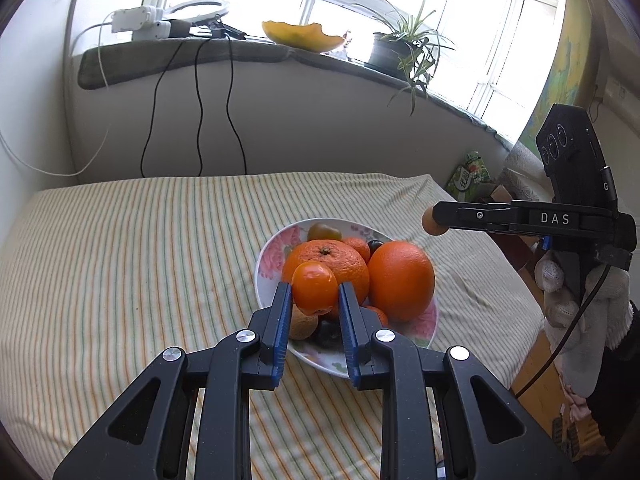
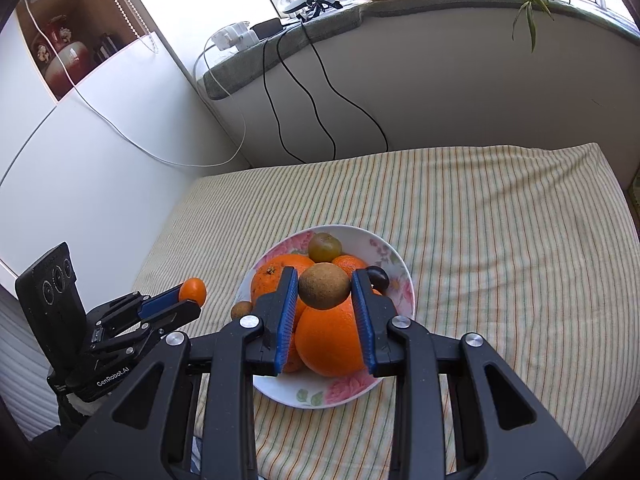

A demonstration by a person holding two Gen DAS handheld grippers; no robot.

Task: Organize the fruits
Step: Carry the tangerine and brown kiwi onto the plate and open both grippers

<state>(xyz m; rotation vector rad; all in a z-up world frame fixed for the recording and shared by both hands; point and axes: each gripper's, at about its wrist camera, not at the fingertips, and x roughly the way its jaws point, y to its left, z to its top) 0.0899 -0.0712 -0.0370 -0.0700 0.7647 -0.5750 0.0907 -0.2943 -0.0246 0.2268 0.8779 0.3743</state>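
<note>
A floral plate (image 1: 267,264) (image 2: 394,258) on the striped cloth holds two large oranges (image 1: 402,274) (image 2: 330,338), a green-brown fruit (image 1: 324,232) (image 2: 324,247), a small mandarin, a dark grape and a small brown fruit (image 1: 302,322). My left gripper (image 1: 315,294) is shut on a small orange kumquat (image 1: 315,288), held above the plate's near side; it also shows in the right wrist view (image 2: 193,289). My right gripper (image 2: 325,286) is shut on a small brown round fruit (image 2: 324,286), held above the plate; in the left wrist view this fruit (image 1: 433,220) sits at the gripper's tip.
The striped cloth (image 1: 140,248) covers the table up to a wall. Black and white cables (image 1: 200,120) hang from a windowsill with a power strip, ring light, melon shell (image 1: 302,36) and potted plant (image 1: 404,50). A green packet (image 1: 470,174) lies at the right edge.
</note>
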